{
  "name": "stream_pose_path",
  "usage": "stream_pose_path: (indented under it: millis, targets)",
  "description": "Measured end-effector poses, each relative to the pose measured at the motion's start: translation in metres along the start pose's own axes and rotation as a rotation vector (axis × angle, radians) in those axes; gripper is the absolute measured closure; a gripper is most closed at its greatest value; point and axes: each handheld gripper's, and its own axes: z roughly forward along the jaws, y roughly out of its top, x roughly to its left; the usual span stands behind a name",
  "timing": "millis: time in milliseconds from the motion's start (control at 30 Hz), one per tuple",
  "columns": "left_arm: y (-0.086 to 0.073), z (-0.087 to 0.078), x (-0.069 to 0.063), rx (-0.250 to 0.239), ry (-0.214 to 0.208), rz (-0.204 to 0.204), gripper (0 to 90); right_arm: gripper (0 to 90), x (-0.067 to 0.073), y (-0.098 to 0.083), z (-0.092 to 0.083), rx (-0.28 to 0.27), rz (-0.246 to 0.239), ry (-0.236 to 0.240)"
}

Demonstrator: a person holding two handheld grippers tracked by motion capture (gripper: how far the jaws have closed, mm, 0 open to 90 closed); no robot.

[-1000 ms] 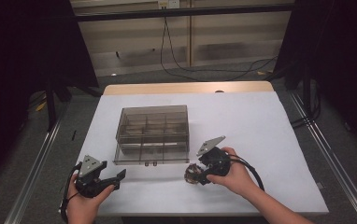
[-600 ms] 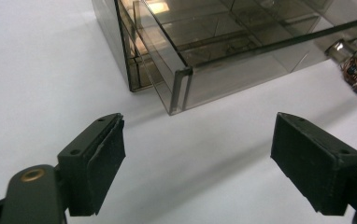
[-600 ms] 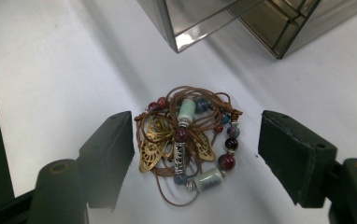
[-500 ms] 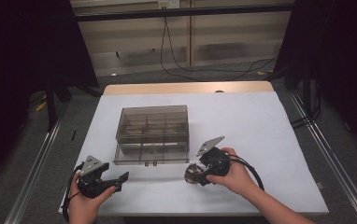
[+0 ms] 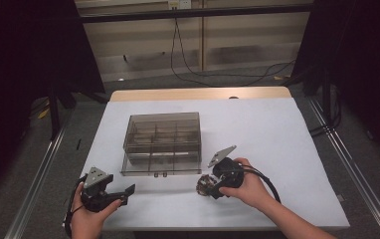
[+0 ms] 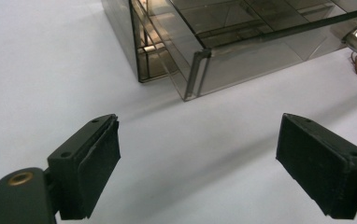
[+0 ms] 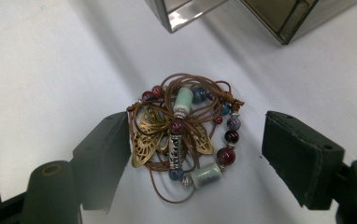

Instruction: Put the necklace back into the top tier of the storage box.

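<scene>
1. Tabletop [image 5: 287,129] covered in white, seen from above, with a person's two hands coming in from the near edge, each holding a set of tongs
2. Smoky see-through box [image 5: 162,143] divided into compartments stands toward the middle-left of the tabletop; which compartments hold anything cannot be told
3. Left tongs [image 5: 123,191] sit at the near left corner of the tabletop, pointing right, in front of and to the left of the box
4. In the left gripper view the left tongs [image 6: 197,163] are released, their jaws spread wide and just now opening further, with bare white surface between them and the corner of the box [image 6: 195,70] beyond
5. Right tongs [image 5: 204,185] are held just in front of the box's near right corner, pointing left and down
6. Beaded necklace [image 7: 183,140] lies bunched on the tabletop between the jaws of the right tongs [image 7: 190,154]: brown cord, a brass butterfly pendant, red, blue and pale green beads
7. Right tongs are released and have just been opening; the left jaw is right at the butterfly's wing, the right jaw stands apart from the beads
8. From above, the necklace [image 5: 205,183] shows as a small dark cluster at the tips of the right tongs
</scene>
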Motion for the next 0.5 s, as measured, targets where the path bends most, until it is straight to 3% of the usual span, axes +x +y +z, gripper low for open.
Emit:
stream_pose_path:
  millis: [267,500]
  targets:
    - [0.0018,-0.0002,-0.0003,-0.015,0.01,-0.002,13.8,23.4,0.0002,-0.0001,0.0023,0.027,-0.002,-0.005]
    - [0.0026,0.0016,-0.001,-0.002,0.003,0.026,14.3,23.5,-0.0032,-0.0016,0.0057,0.051,-0.007,-0.018]
